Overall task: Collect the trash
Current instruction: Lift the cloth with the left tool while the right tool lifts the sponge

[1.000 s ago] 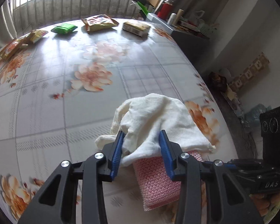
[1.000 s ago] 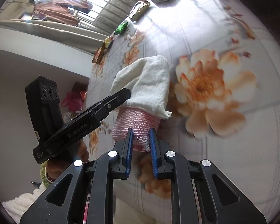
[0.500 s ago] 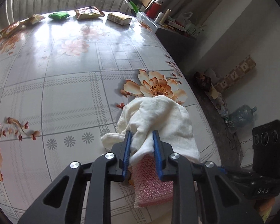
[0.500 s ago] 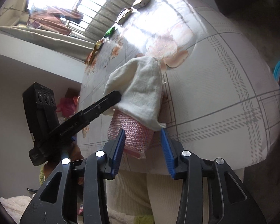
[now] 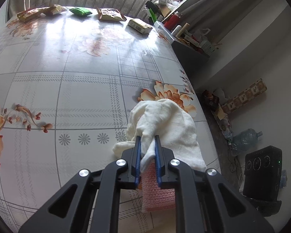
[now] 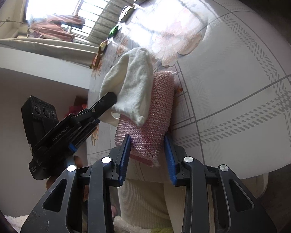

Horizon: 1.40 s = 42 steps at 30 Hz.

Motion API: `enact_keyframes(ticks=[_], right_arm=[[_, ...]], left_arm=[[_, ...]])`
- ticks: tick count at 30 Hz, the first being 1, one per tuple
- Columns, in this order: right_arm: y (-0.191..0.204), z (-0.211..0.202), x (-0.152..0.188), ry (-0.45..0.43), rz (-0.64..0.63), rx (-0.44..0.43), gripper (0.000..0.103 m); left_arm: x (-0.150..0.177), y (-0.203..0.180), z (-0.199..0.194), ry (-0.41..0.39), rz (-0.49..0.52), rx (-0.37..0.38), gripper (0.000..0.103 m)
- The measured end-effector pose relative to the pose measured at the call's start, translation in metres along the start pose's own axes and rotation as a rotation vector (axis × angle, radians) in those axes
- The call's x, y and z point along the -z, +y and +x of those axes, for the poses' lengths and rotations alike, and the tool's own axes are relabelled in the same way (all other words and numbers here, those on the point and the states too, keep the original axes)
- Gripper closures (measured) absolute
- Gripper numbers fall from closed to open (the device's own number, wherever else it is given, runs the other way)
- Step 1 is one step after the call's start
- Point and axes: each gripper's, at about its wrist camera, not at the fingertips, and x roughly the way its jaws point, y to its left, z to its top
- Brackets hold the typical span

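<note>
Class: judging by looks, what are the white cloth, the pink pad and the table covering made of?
White cloth: soft terry-like fabric, fuzzy and limp. Pink pad: probably knitted synthetic mesh, with open loops and slight sheen. Table covering: probably printed vinyl, glossy with window reflections.

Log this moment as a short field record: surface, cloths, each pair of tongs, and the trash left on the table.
surface: table under a floral plaid cover
white cloth: bunched, lying over the pink knitted pad at the table's near edge
left tongs: have just been closing, pinching a fold of the white cloth
right tongs: straddle the pad's near end, have just been closing; pads not clearly pressing
trash: snack wrappers in a row along the far edge by the window, untouched
</note>
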Motion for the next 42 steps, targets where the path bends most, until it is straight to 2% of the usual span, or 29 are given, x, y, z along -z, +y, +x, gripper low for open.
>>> enact_keyframes(ticks=[11, 19, 27, 34, 40, 41, 42], right_arm=[[-0.015, -0.031, 0.001, -0.102, 0.026, 0.038, 0.074], [-0.016, -0.033, 0.000, -0.116, 0.031, 0.039, 0.074], [-0.019, -0.039, -0.001, -0.132, 0.049, -0.003, 0.075], [-0.019, -0.051, -0.002, -0.167, 0.046, -0.066, 0.075], [-0.018, -0.060, -0.004, -0.195, 0.035, -0.087, 0.075], [-0.019, -0.061, -0.004, -0.177, -0.008, -0.133, 0.075], [-0.019, -0.061, -0.004, -0.178, -0.007, -0.137, 0.075]], left_arm=[[-0.011, 0.006, -0.029, -0.130, 0.082, -0.187, 0.092], [-0.001, 0.006, -0.031, -0.148, 0.124, -0.265, 0.092], [0.001, 0.008, -0.033, -0.155, 0.113, -0.278, 0.092], [-0.002, -0.001, -0.047, -0.198, 0.132, -0.258, 0.092], [-0.007, -0.011, -0.060, -0.236, 0.151, -0.241, 0.092], [-0.008, -0.013, -0.062, -0.243, 0.156, -0.240, 0.092], [-0.008, -0.014, -0.064, -0.249, 0.161, -0.240, 0.092]])
